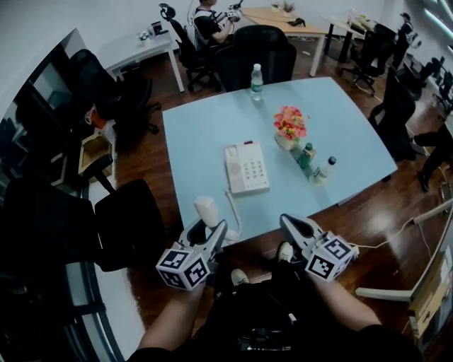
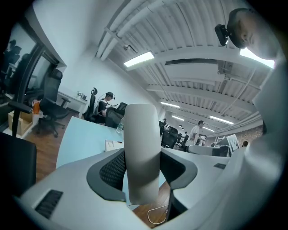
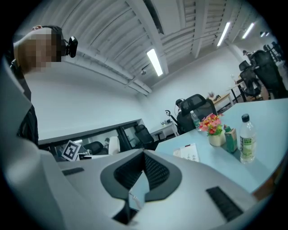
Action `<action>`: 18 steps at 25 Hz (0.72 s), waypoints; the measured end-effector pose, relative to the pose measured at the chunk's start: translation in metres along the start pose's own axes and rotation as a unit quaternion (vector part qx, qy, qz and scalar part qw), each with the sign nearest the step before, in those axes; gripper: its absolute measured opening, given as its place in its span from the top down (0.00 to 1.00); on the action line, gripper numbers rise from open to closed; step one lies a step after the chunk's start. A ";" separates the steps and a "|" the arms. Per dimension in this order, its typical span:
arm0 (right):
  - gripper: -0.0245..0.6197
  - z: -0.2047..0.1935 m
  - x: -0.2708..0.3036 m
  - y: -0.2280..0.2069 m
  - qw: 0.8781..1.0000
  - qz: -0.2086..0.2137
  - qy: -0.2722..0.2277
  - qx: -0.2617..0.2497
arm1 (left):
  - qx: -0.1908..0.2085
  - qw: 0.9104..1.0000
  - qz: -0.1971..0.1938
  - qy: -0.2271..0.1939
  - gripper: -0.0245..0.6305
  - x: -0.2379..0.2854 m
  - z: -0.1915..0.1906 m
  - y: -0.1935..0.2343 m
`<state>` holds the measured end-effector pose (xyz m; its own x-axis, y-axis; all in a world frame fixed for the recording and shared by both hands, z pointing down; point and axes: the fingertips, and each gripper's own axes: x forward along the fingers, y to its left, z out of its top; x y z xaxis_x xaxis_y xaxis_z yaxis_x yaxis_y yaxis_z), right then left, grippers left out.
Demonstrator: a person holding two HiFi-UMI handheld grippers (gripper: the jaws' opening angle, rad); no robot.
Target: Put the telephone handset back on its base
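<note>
The white telephone base (image 1: 247, 168) with its keypad lies on the light blue table (image 1: 198, 134), near the front edge. My left gripper (image 1: 207, 228) is shut on the white handset (image 1: 206, 210) and holds it upright, off the table's near edge, below and left of the base. In the left gripper view the handset (image 2: 141, 157) stands pinched between both black pads. A thin cord (image 1: 233, 212) runs from it toward the base. My right gripper (image 1: 291, 223) hovers off the front edge with its tips together and nothing held.
A pot of flowers (image 1: 290, 127), a green carton (image 1: 306, 154) and a small bottle (image 1: 324, 168) stand right of the base. A water bottle (image 1: 257, 81) is at the far edge. Black chairs (image 1: 127, 223) surround the table. A person (image 1: 209, 21) sits at a far desk.
</note>
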<state>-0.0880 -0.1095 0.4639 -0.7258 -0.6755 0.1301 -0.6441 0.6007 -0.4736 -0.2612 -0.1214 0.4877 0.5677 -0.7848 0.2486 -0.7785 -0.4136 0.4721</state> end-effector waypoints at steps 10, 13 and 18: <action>0.94 0.026 0.045 -0.038 0.999 0.037 0.005 -0.004 | 0.002 0.999 0.038 0.008 0.63 0.042 0.015 0.021; 0.94 0.042 0.063 -0.051 0.998 0.060 0.007 -0.008 | 0.004 0.998 0.059 0.014 0.63 0.057 0.020 0.027; 0.94 0.074 0.085 -0.088 0.997 0.082 -0.003 -0.016 | 0.003 0.995 0.097 0.019 0.63 0.093 0.024 0.041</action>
<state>-0.0746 -0.2514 0.4523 -0.8205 -0.5695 0.0488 -0.5244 0.7160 -0.4607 -0.2468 -0.2221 0.5097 0.4171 -0.8315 0.3669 -0.8756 -0.2594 0.4075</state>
